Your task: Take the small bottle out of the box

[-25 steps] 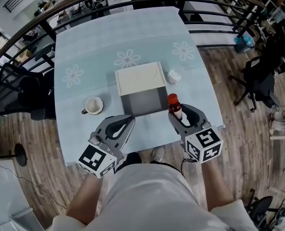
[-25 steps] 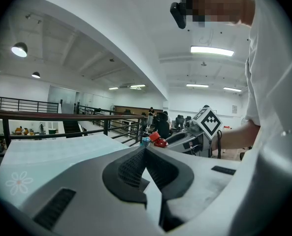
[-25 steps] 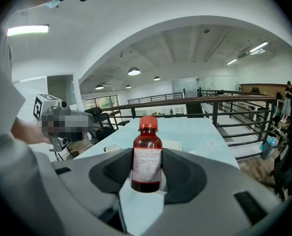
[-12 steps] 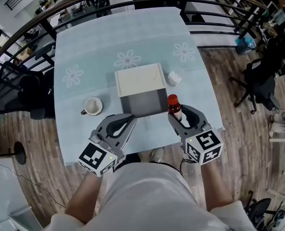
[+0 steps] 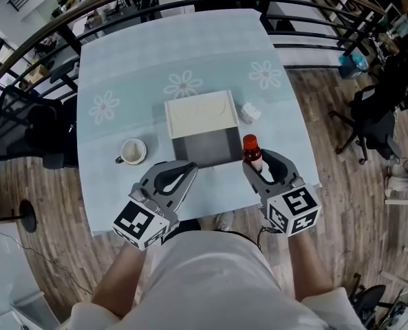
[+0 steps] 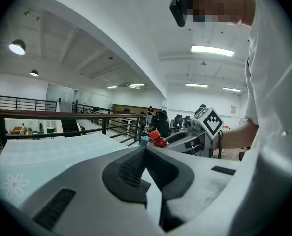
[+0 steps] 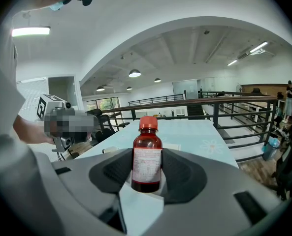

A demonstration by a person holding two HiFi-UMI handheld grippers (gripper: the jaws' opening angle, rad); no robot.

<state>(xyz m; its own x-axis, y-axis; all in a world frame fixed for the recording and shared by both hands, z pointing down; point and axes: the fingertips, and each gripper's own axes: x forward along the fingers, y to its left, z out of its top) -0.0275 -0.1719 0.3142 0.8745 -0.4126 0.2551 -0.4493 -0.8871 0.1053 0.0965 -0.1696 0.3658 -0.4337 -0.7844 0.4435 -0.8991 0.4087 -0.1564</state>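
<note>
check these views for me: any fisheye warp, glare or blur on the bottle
Head view: strong fisheye, the railing bows round the table; light even, all sharp. Right gripper view: small bottle crisp between the jaws, no glare, corners black. Left gripper view: ceiling lamp blown out white, edges dark.

1. The right gripper has its jaws closed on the small bottle, with a pad pressing each side.
2. The bottle stands upright. It is dark red-brown, with a white label and a red cap.
3. Beyond it lies a pale blue table with a flower print.
4. A dark railing runs behind the table.
5. A ceiling lamp glows overhead.
</note>
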